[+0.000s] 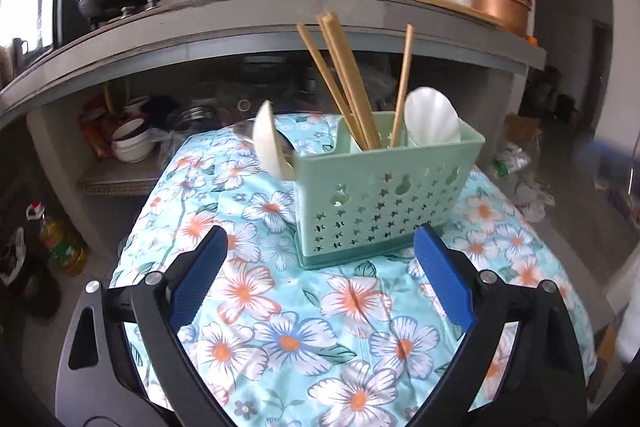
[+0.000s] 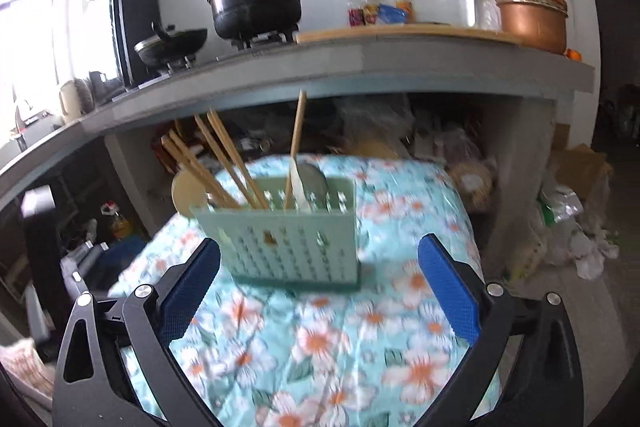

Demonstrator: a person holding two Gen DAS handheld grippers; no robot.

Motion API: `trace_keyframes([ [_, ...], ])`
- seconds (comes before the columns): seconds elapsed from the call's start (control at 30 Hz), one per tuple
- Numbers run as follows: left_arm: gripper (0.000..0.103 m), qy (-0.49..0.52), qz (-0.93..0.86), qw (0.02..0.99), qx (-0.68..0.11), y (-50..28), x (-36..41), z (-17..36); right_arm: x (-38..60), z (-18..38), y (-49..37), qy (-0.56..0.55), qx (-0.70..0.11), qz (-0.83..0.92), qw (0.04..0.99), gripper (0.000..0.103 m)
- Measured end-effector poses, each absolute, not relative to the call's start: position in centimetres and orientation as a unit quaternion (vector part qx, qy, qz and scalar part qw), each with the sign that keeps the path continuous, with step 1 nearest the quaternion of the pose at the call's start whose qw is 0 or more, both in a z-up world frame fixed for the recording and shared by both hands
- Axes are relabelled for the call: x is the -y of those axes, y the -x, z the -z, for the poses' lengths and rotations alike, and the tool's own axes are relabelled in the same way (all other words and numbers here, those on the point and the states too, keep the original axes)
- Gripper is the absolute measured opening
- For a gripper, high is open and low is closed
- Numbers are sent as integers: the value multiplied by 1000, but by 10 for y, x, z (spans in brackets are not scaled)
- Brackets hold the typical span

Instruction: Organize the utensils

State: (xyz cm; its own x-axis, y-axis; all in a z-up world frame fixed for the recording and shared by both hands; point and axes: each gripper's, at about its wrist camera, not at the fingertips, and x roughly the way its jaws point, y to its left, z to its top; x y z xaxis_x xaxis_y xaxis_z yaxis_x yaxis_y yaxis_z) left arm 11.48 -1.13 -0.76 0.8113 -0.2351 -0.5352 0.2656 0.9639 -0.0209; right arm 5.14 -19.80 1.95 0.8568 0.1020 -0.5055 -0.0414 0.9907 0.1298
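Left wrist view shows the left tongs (image 1: 320, 255) and right tongs (image 2: 320, 263) both spread and empty, since chopsticks (image 1: 344, 83) and spoons (image 1: 432, 121) stand sorted in the green basket (image 1: 380, 195).

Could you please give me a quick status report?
Left hand-held gripper open, empty. Right hand-held gripper open, empty. Pale green perforated plastic caddy holds wooden chopsticks, white spoons. Nothing blocking.

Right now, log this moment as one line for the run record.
left gripper: open, empty | right gripper: open, empty | green caddy: upright on floral cloth | chopsticks, white spoons: in caddy
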Motion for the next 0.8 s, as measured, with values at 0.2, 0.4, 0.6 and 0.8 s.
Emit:
trace_keyframes([
  [0.2, 93, 11, 100, 951, -293, -108, 1, -1, 192, -5, -44, -65, -298, -55, 951, 97],
  [0.4, 93, 22, 64, 948, -312, -102, -6, -3, 196, -4, -42, -76, -308, -56, 947, 97],
  [0.6, 93, 36, 15, 945, -324, -100, -12, -3, 200, -3, -44, -70, -324, -45, 942, 97],
  [0.8, 93, 25, -25, 945, -325, -94, -11, -6, 205, -5, -42, -63, -331, -25, 941, 97],
])
